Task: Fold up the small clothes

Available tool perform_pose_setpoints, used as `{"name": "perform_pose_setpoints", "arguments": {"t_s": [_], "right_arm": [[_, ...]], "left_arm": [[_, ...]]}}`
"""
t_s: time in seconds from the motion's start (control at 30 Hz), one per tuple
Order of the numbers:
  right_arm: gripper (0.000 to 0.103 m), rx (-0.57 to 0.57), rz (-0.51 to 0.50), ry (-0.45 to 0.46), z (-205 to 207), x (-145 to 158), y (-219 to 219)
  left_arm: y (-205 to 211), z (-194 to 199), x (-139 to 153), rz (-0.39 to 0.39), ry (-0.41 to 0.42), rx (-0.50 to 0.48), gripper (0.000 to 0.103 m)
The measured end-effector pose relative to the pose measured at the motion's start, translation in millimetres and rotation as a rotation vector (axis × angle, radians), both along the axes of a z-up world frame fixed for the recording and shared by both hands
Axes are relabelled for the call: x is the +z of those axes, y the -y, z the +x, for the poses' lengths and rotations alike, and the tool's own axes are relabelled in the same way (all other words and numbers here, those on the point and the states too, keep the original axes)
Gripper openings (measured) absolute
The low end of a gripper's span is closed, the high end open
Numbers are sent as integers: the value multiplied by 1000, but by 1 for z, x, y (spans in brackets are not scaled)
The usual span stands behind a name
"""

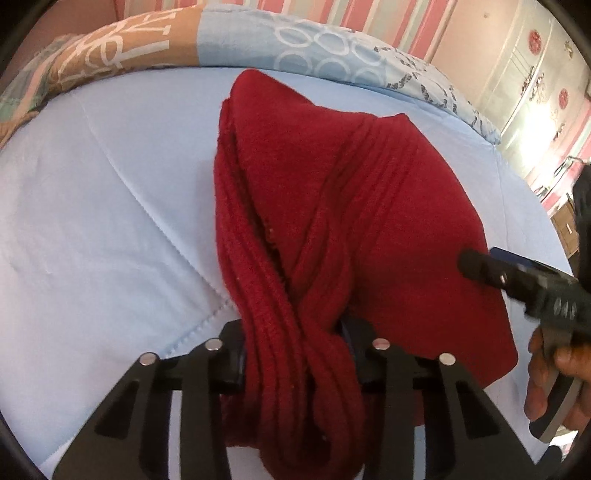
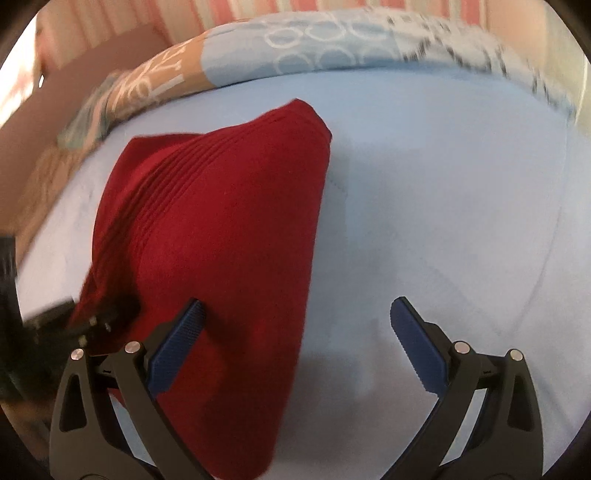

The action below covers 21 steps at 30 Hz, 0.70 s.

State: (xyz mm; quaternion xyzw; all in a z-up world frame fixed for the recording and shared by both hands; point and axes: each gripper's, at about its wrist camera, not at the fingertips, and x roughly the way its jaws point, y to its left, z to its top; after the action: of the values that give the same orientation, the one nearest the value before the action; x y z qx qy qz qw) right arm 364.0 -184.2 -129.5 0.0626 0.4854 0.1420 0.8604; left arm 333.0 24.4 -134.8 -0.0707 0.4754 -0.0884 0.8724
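A dark red knitted garment lies on the light blue quilt. My left gripper is shut on a bunched, twisted end of it, which is lifted off the quilt. In the right wrist view the garment lies flat in a folded shape. My right gripper is open and empty, its left blue pad over the garment's near edge and its right pad over bare quilt. It also shows in the left wrist view at the garment's right side.
A patterned blue and brown cover lies along the far edge of the bed. Pink striped wall and white furniture stand beyond. The quilt's right edge is near the garment.
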Motion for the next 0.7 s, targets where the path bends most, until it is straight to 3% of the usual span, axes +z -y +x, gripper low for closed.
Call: {"name": "perform_pose_setpoints", "arguments": {"t_s": [0.13, 0.2, 0.23, 0.37, 0.53, 0.7], "right_arm": [[99, 27, 23, -24, 12, -3, -10], [83, 63, 34, -46, 15, -6, -17], [63, 94, 63, -66, 16, -8, -20], [44, 119, -10, -15, 8, 4, -29], [30, 132, -61, 92, -5, 26, -30], [26, 133, -90, 186, -14, 52, -23]], "left_arm": [[1, 4, 1, 11, 0, 4, 36], [3, 3, 1, 30, 4, -1, 36], [4, 4, 1, 35, 7, 0, 36], [5, -2, 7, 52, 30, 4, 34], [16, -16, 26, 88, 85, -12, 32], [30, -24, 49, 90, 146, -11, 31]]}}
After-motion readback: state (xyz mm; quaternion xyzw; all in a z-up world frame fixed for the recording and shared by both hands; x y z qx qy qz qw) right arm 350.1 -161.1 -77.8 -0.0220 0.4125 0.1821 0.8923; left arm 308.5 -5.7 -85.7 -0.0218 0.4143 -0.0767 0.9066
